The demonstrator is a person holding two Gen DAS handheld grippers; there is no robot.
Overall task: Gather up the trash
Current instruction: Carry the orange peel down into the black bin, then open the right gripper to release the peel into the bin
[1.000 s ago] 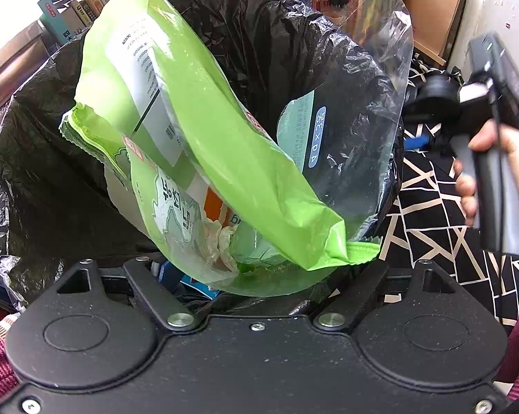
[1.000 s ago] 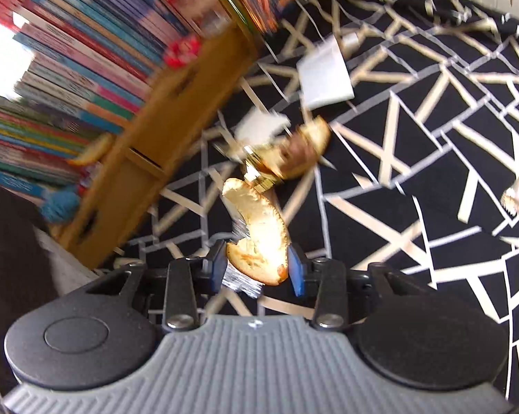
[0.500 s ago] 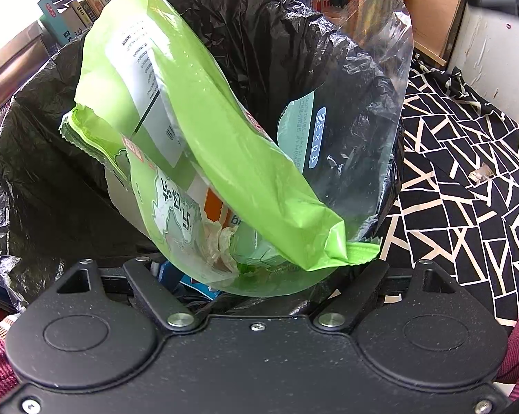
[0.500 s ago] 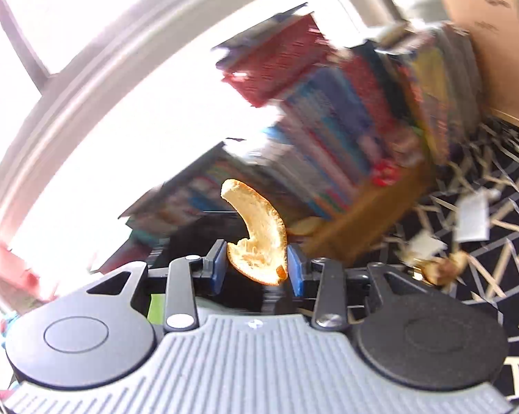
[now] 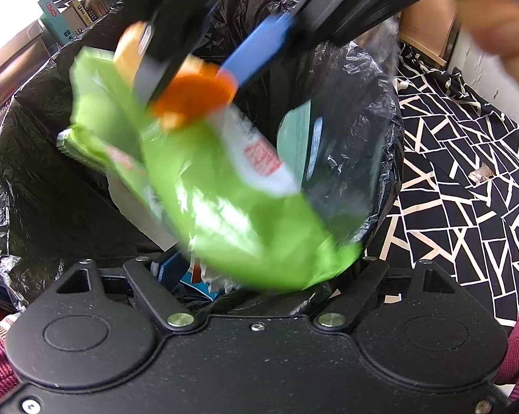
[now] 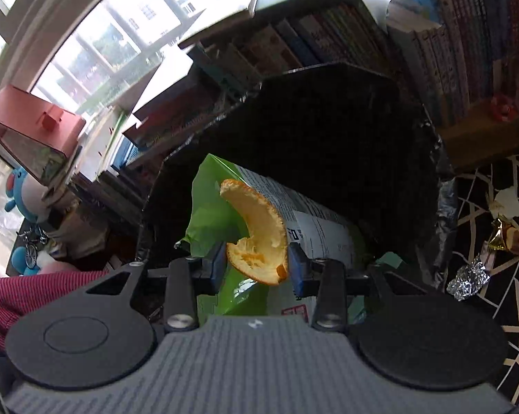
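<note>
**Orange peel held over the trash bin**

The right gripper (image 6: pixel 256 264) has its two blue pads closed on a curved piece of orange peel (image 6: pixel 259 234). The peel is pinched at its lower end btwn the pads; the rest arcs up and to the left, pith side showing. It hangs directly above the open mouth of a bin lined w/ a black trash bag (image 6: pixel 328 131).

In the left wrist view the same right gripper (image 5: pixel 193 79) comes in from the top, blurred, w/ the orange peel (image 5: pixel 190 98) caught btwn its pads and sitting just over a green snack bag (image 5: pixel 225 207).

The left gripper (image 5: pixel 256 269) is at the near rim of the bin. Its fingertips are hidden behind the green bag and the liner, so whether it is gripping anything can't be told.

The green snack bag leans inside the bin, printed white panel facing up. A clear plastic bag (image 5: pixel 345 145) lines the right side of the liner.

Outside the bin, on a black-and-white patterned floor covering (image 6: pixel 493 296), lie a crumpled foil ball (image 6: pixel 468 281), a gold wrapper w/ a brownish scrap (image 6: pixel 511 238) and a white paper scrap (image 6: pixel 507 201). Books (image 6: pixel 449 34) fill shelves behind. A red striped sleeve (image 6: pixel 35 296) shows at lower left. A hand at the top right of the left view is blurred and cut off
</note>
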